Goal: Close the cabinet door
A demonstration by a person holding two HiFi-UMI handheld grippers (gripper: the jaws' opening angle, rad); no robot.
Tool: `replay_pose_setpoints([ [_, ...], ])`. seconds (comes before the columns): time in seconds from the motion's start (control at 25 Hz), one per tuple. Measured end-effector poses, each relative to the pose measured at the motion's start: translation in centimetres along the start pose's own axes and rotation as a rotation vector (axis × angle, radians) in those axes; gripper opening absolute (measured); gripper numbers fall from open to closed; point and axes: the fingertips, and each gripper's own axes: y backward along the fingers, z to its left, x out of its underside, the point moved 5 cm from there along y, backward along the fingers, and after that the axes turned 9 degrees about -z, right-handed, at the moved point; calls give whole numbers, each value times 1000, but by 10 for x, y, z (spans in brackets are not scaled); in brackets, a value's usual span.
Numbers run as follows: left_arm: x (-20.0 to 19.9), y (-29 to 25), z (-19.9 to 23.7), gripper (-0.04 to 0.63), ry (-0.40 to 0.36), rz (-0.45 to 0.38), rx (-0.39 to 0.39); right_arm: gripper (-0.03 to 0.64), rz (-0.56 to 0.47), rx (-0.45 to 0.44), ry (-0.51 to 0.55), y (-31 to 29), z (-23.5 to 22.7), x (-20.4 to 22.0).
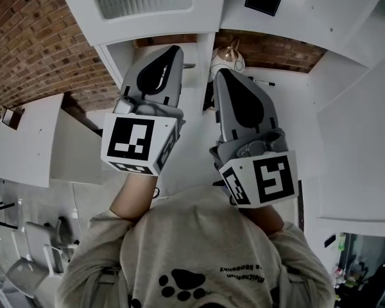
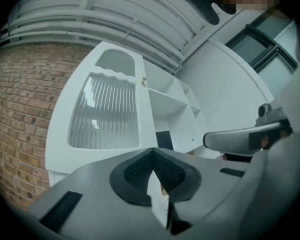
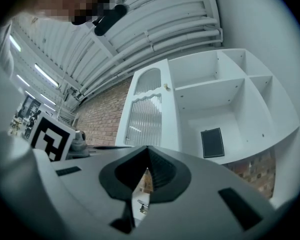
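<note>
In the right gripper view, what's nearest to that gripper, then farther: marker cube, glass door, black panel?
1. Marker cube, far left, alongside.
2. Glass door, centre, swung open.
3. Black panel, right, inside the cabinet.

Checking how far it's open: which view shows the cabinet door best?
The right gripper view: the cabinet door shows nearly whole, swung out beside the open shelves. The left gripper view shows it larger, its bottom hidden behind the left gripper. The head view crops it at the top edge.
</note>
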Motion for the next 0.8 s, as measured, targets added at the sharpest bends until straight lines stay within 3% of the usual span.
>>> replay_pose_setpoints([
  [0.36, -1, 52, -7, 8, 6, 40, -63, 17, 20, 4, 9, 15, 17, 10],
  [0.8, 39, 92, -29, 8, 33, 118, -37, 17, 128, -29, 32, 38, 44, 47],
])
